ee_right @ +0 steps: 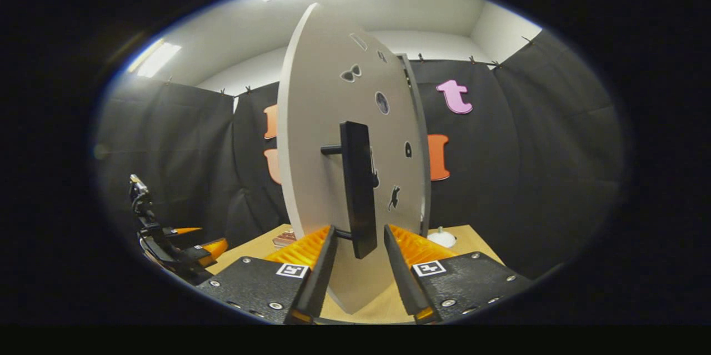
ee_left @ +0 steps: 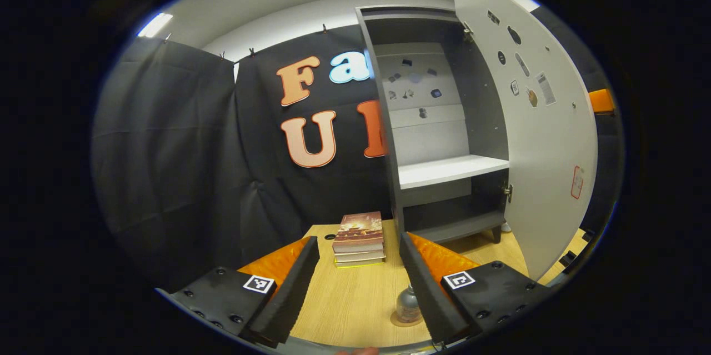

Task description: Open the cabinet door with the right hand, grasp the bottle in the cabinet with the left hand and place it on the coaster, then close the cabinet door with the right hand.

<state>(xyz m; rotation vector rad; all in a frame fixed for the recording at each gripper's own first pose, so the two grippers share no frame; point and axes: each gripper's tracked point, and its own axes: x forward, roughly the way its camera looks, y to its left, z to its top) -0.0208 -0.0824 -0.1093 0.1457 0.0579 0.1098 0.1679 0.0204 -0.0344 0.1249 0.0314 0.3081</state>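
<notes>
We are holding the left gripper (ee_left: 355, 283) wide open and empty above the table (ee_left: 344, 305), with the bottle (ee_left: 408, 305) standing on the coaster (ee_left: 401, 321) just inside its right finger. Our right gripper (ee_right: 358, 269) is also gaping, its fingers flanking the lower end of the handle (ee_right: 358, 188) (not pressing it) on the open cabinet door (ee_right: 322, 138).

Black cloth walls (ee_left: 166, 149), wooden table (ee_left: 355, 299), ceiling light (ee_left: 154, 24).
</notes>
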